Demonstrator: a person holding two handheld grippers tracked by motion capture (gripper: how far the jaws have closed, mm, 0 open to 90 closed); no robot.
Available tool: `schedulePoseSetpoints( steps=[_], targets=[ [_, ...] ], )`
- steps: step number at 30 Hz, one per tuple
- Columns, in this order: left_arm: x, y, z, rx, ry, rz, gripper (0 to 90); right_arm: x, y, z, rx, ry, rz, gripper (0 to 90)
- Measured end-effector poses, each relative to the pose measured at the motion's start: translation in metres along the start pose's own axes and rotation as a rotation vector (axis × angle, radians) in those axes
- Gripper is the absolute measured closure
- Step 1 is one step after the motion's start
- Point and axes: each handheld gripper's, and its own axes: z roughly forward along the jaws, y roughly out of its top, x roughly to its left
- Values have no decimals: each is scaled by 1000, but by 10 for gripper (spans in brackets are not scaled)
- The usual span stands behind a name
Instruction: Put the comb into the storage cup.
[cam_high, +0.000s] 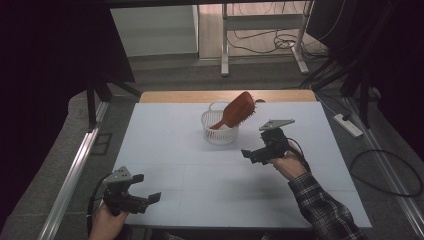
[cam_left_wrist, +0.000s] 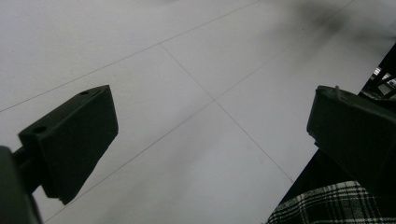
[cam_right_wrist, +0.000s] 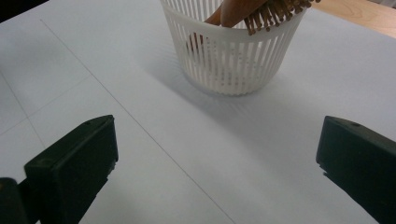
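Observation:
A white slatted basket (cam_high: 220, 128) stands at the middle of the far half of the white table (cam_high: 200, 175). A red-brown hairbrush (cam_high: 239, 110) leans in it, handle down and bristled head sticking out to the upper right. My right gripper (cam_high: 256, 152) is open, a short way in front and to the right of the basket, with nothing between its jaws. In the right gripper view the gripper (cam_right_wrist: 215, 154) points at the basket (cam_right_wrist: 233, 60) and the brush bristles (cam_right_wrist: 275, 11). My left gripper (cam_high: 147, 189) is open at the near left corner, and its view shows the gripper (cam_left_wrist: 210, 126) over bare table.
A strip of bare wood (cam_high: 225, 96) runs along the table's far edge. A plaid sleeve (cam_high: 325, 210) comes in at the near right. On the floor are a metal rail (cam_high: 75, 170) at the left, a power strip (cam_high: 348, 125) and cables at the right.

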Motion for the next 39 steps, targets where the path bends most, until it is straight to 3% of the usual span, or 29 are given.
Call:
schedulePoseSetpoints(
  steps=[39],
  targets=[
    [1,0,0,-1,0,-7,21,4,-16,-16,24,-7,-26,0]
  ],
)
